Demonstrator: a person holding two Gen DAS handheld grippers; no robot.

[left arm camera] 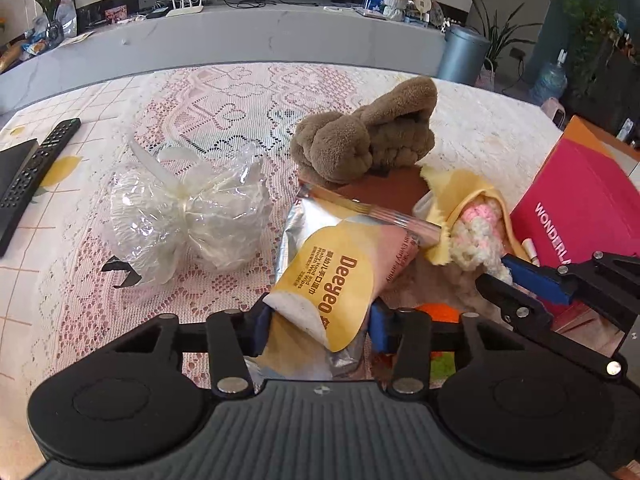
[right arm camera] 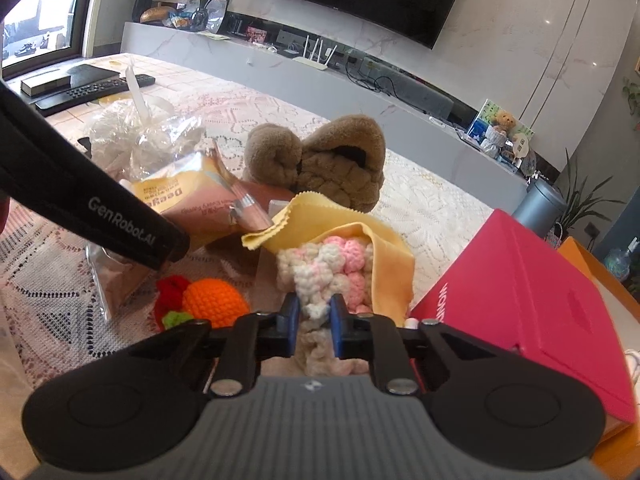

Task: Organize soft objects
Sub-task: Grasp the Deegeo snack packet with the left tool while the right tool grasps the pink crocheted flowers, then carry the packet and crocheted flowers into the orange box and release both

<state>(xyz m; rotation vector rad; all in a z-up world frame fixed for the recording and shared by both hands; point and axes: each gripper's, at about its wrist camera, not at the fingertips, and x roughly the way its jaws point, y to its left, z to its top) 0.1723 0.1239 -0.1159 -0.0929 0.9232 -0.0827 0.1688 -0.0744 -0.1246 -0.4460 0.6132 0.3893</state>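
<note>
My left gripper [left arm camera: 318, 320] is shut on a yellow and silver wet-wipes pack [left arm camera: 340, 264], which also shows in the right wrist view [right arm camera: 188, 200]. My right gripper [right arm camera: 314, 320] is shut on a pink and white crocheted piece [right arm camera: 328, 268] that lies partly under a yellow cloth [right arm camera: 380, 252]. In the left wrist view the crocheted piece [left arm camera: 478, 232] sits beside the right gripper's fingers [left arm camera: 532, 276]. A brown plush slipper [left arm camera: 368, 136] lies behind on the lace tablecloth. An orange crocheted fruit [right arm camera: 214, 300] lies by the left gripper's body [right arm camera: 100, 208].
A knotted clear plastic bag [left arm camera: 188, 216] lies left of the wipes. A pink box [right arm camera: 532, 300] stands at the right. A remote [left arm camera: 36, 172] and a black box [left arm camera: 12, 156] lie at the far left. A grey TV bench [left arm camera: 240, 36] runs behind the table.
</note>
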